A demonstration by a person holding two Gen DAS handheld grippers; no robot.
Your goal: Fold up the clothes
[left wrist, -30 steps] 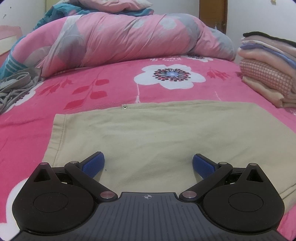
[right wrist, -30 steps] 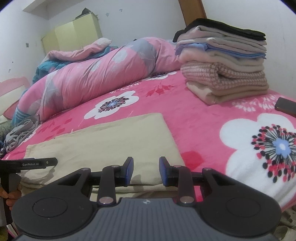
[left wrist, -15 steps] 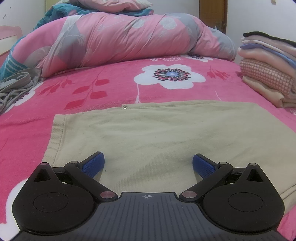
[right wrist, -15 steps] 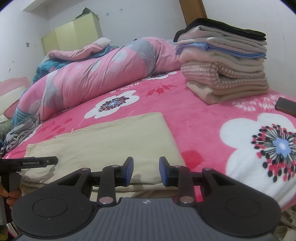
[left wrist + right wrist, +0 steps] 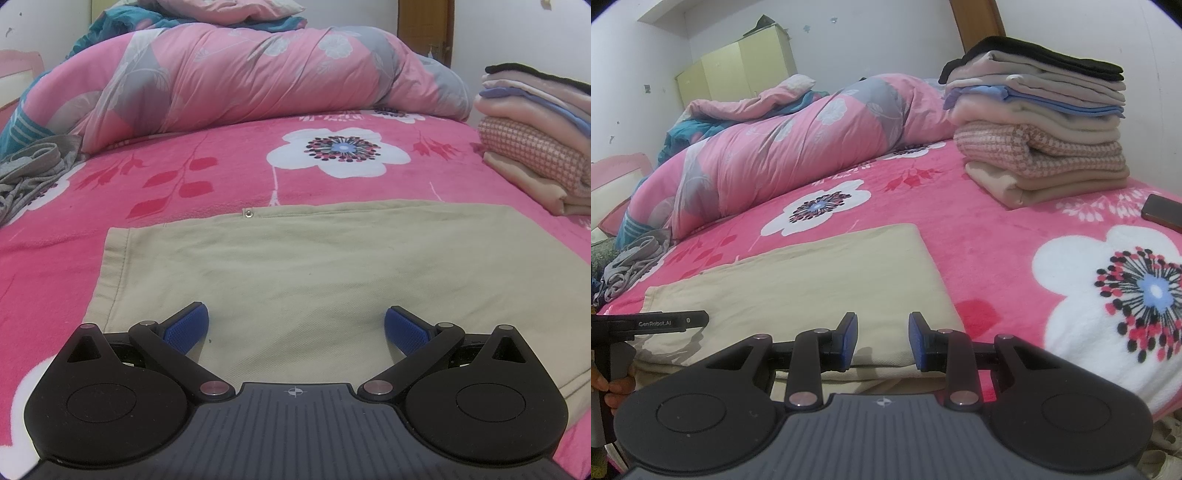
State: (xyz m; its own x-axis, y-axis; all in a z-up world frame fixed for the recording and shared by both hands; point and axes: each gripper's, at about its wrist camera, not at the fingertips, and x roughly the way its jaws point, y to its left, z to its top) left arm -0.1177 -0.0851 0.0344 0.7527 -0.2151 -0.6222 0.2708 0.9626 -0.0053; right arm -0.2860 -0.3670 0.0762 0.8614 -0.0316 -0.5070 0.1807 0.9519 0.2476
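Pink floral bedding (image 5: 229, 177) covers the bed, with a rolled pink quilt (image 5: 258, 74) lying across the far end. From the left wrist view, the left gripper (image 5: 295, 328) tilts down over the near part of one folded beige garment (image 5: 314, 266), which lies flat on the blanket; its two blue pads (image 5: 186, 326) stand wide apart with only cloth beneath them, gripping nothing. One small metal snap (image 5: 248, 213) shows at the garment's far edge. A crumpled grey garment (image 5: 29, 170) lies at the left, and one stack of folded clothes (image 5: 535, 147) sits at the right, partly cut off. From the right wrist view, the right gripper (image 5: 882, 339) points down at the garment's (image 5: 812, 280) near right corner, its jaws narrow yet parted, with nothing pinched between them that I can see. This view shows the stack (image 5: 1041, 136) whole: about six folded pieces, black on top, beige at the bottom. It alone shows a dark phone (image 5: 1163, 213) on the blanket at the right, a pale yellow wardrobe (image 5: 738, 70) against the back wall, and the person's fingers (image 5: 613, 387) around the other gripper's handle at the left edge.
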